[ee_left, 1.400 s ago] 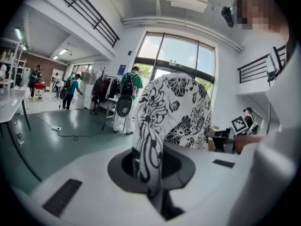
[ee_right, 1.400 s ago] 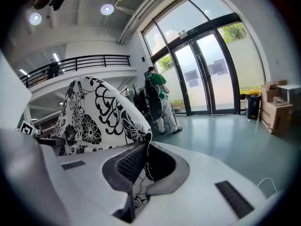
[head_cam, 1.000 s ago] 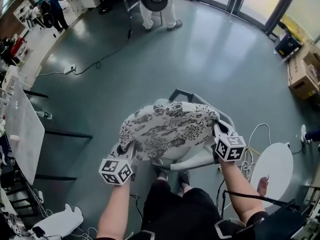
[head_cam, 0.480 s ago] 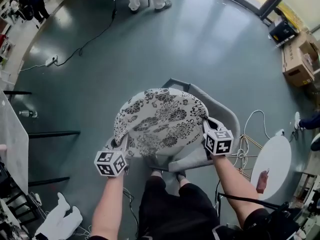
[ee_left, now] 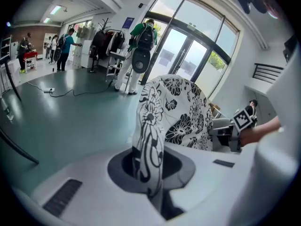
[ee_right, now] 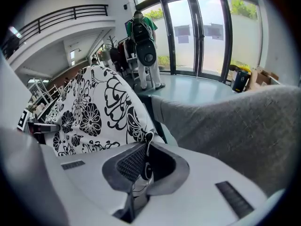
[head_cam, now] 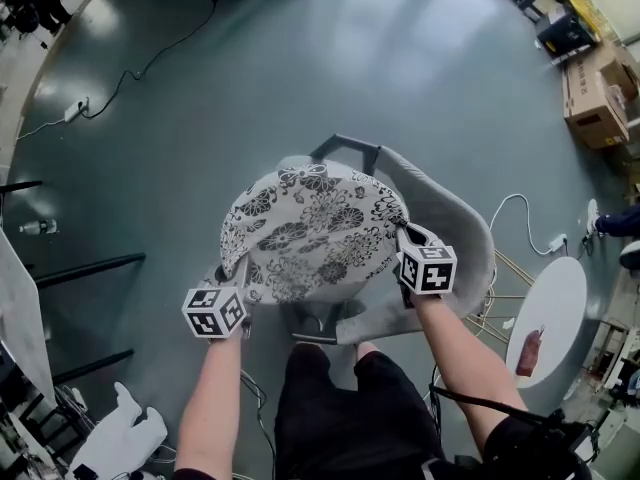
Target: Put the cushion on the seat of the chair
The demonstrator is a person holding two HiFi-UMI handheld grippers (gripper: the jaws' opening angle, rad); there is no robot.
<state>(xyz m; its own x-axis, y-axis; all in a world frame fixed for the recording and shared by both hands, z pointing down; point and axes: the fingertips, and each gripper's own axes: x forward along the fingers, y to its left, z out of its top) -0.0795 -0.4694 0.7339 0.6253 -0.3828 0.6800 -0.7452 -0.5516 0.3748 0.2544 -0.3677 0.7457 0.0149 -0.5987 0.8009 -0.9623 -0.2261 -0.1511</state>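
Note:
A round white cushion with a black flower print (head_cam: 305, 233) hangs stretched between both grippers, over the grey chair (head_cam: 450, 233). My left gripper (head_cam: 232, 290) is shut on the cushion's near left edge, and the fabric (ee_left: 149, 145) runs up out of its jaws. At the cushion's right edge my right gripper (head_cam: 400, 243) is shut on a pinch of the cloth (ee_right: 143, 166), close to the chair's grey backrest (ee_right: 235, 126). The seat lies mostly hidden under the cushion; a grey strip of it (head_cam: 375, 318) shows at the front.
A round white side table (head_cam: 545, 323) stands right of the chair, with white cables (head_cam: 520, 213) on the floor beside it. Cardboard boxes (head_cam: 590, 93) sit at the upper right. A black cable (head_cam: 150, 58) crosses the floor at upper left. People stand far off (ee_left: 141, 46).
Both grippers have come down with the cushion, which now spreads flatter and lower over the chair. The chair's backrest shows more to the right.

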